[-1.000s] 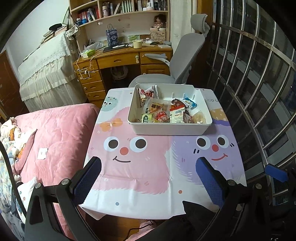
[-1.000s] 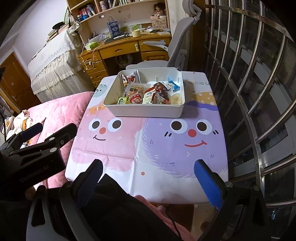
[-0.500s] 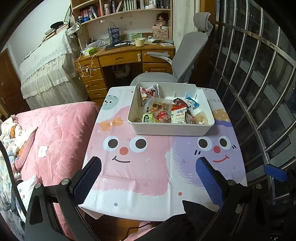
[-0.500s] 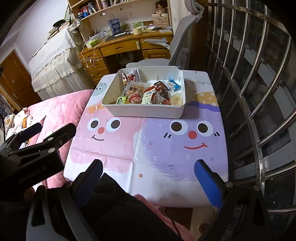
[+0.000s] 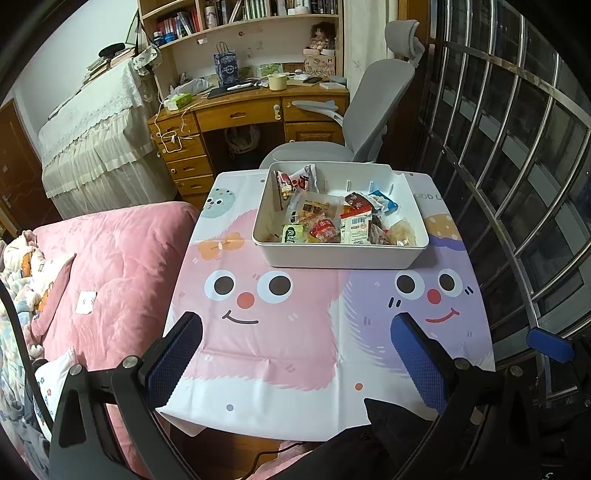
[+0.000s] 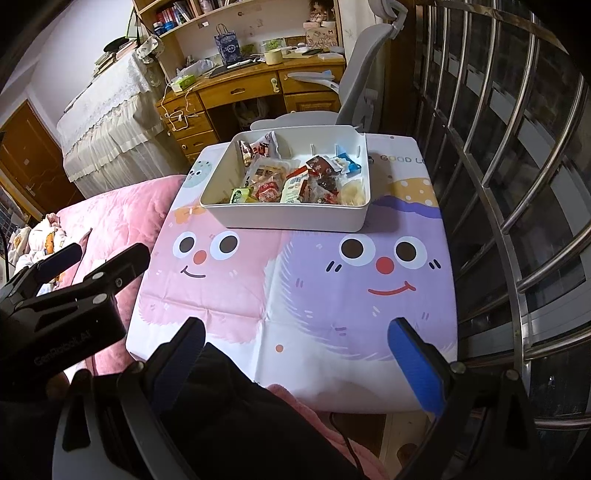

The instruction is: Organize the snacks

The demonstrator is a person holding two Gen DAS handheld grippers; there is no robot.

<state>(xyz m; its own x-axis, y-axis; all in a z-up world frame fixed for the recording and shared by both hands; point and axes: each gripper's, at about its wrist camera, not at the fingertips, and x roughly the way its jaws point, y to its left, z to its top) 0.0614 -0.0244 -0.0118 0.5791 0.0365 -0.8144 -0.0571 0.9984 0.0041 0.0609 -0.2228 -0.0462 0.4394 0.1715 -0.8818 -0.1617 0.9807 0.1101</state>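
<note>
Crinkly foil and plastic snack packets (image 5: 325,221), light, soft and slippery, fill the white plastic rectangular bin (image 5: 340,254) at the table's far edge, best pinched by a sealed edge, while the left gripper (image 5: 295,354) and right gripper (image 6: 295,354) hover released, holding nothing.

from my remote station i see a small table draped in a cartoon tablecloth (image 5: 280,332) of pink and purple smiling faces. a pink quilt (image 5: 110,266) lies just beside it to the left. behind the table stands a grey office chair (image 5: 369,122), drawn up to a wooden desk (image 5: 243,114) cluttered with papers, a cup and a blue gift bag (image 5: 224,68). bookshelves (image 5: 243,14) rise above the desk. a lace cover (image 5: 92,125) drapes furniture at left, and metal window bars (image 5: 517,147) curve along the right.
</note>
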